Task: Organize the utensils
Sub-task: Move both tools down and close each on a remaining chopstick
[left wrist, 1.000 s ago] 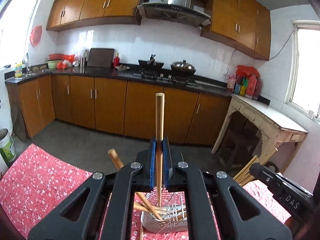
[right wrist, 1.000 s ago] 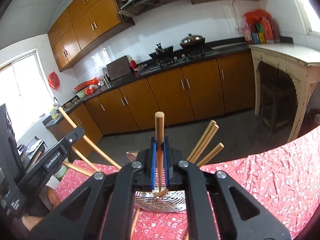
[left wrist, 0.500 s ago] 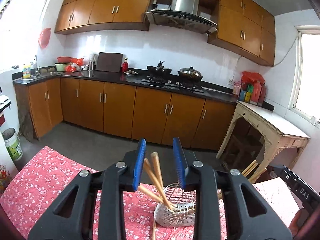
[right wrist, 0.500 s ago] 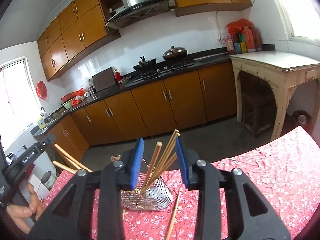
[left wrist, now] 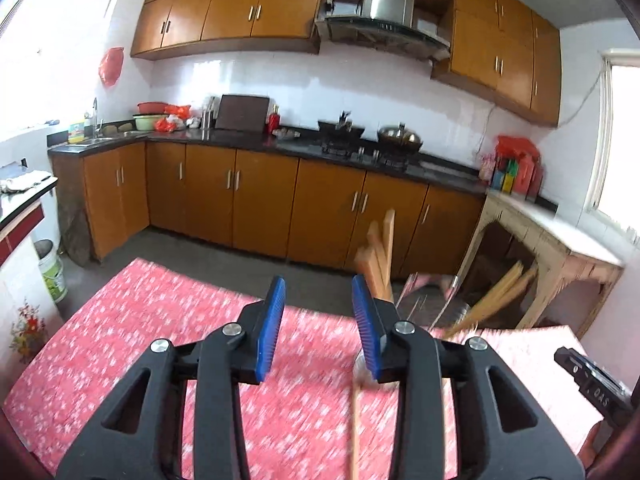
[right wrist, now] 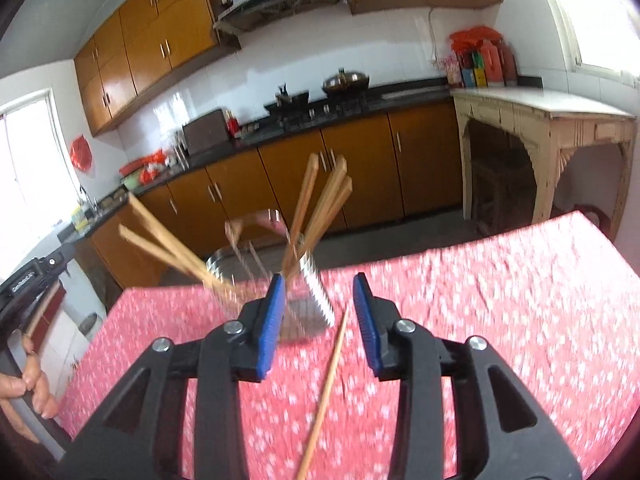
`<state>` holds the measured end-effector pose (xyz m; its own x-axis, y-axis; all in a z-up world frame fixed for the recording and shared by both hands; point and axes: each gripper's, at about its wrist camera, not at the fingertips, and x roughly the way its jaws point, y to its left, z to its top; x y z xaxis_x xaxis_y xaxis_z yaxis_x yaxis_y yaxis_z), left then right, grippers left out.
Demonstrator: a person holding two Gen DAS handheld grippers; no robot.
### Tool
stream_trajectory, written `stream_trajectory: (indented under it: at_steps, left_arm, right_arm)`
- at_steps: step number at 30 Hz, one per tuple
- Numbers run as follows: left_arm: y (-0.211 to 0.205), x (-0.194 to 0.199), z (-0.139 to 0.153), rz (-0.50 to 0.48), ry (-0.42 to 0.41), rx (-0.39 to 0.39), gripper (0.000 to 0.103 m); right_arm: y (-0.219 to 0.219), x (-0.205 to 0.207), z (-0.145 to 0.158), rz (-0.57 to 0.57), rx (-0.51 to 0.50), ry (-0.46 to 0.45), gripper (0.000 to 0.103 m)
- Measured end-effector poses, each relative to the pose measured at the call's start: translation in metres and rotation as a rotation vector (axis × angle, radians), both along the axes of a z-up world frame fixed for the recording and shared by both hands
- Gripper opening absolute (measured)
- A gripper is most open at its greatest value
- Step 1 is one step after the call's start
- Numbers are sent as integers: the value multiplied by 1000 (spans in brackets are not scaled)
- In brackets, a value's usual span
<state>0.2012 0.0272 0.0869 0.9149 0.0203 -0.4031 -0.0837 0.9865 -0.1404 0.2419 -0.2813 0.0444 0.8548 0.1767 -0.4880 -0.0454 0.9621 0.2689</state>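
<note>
both tongs spread wide, nothing pinched: left gripper [left wrist: 318, 322] and right gripper [right wrist: 318, 320] hanging over the red floral tablecloth [right wrist: 500, 320]; metal wire holder [right wrist: 308, 300] standing on the cloth near the far table edge, bundles of wooden chopsticks [right wrist: 320, 204] fanned out of it, some leaning left, some upright; one loose chopstick [right wrist: 324, 392] lying flat on the cloth just in front of the holder, running toward the right camera, seen also as a blurred strip in the left view [left wrist: 354, 428]; likely light, stiff, smooth and thin, so prone to rolling or pivoting between the pads; best taken near the middle of its length, pads square across it, to keep it from swinging; holder probably light too, easily tipped by a nudge on the leaning sticks; plenty of bare cloth to the right and toward the camera; far edge of the table close behind the holder, floor beyond, so little margin for pushing anything forward; left-view picture blurred, fine detail there uncertain.
</note>
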Motion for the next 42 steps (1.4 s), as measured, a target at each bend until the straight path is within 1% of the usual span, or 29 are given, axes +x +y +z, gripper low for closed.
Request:
stream_trajectory:
  at_steps: [5, 9, 11, 13, 16, 20, 24, 26, 29, 31, 34, 38, 40, 42]
  left_arm:
    - [-4, -11, -53, -21, 101, 32, 36]
    - [-14, -12, -101, -69, 204, 32, 36]
    - [-19, -12, -117, -85, 243, 36, 36]
    - [-25, -10, -135, -106, 289, 42, 36]
    - [-28, -11, -154, -123, 343, 35, 36]
    - [-29, -8, -170, -136, 387, 19, 36]
    - [-30, -10, -176, -148, 395, 19, 36]
    - [-31, -10, -178, -154, 396, 19, 37]
    - [-34, -7, -180, -166, 401, 21, 41]
    - [-37, -5, -180, -173, 406, 22, 41]
    - [-43, -4, -182, -189, 415, 22, 41]
    - [-50, -2, -184, -200, 422, 37, 41]
    - [-54, 0, -187, -203, 431, 43, 41]
    - [-56, 2, -188, -200, 437, 53, 41]
  right_arm:
    - [16, -13, -49, 20, -16, 91, 36]
    - [31, -22, -89, 47, -47, 171, 36]
    - [38, -25, -106, 62, -62, 213, 36]
    - [49, -28, -120, 79, -84, 246, 36]
    - [60, -30, -132, 91, -119, 271, 36]
    - [69, -27, -146, 96, -154, 299, 35]
    - [74, -20, -154, 89, -174, 318, 34]
    - [76, -18, -152, 86, -179, 313, 32]
    - [77, -16, -153, 74, -197, 320, 11]
    - [74, -15, -154, 71, -188, 324, 10]
    - [63, -12, -154, 36, -165, 335, 8]
    - [30, -9, -153, -107, -132, 353, 8]
    - [19, -9, -153, -123, -109, 359, 8]
    - [15, -10, -153, -115, -114, 358, 8]
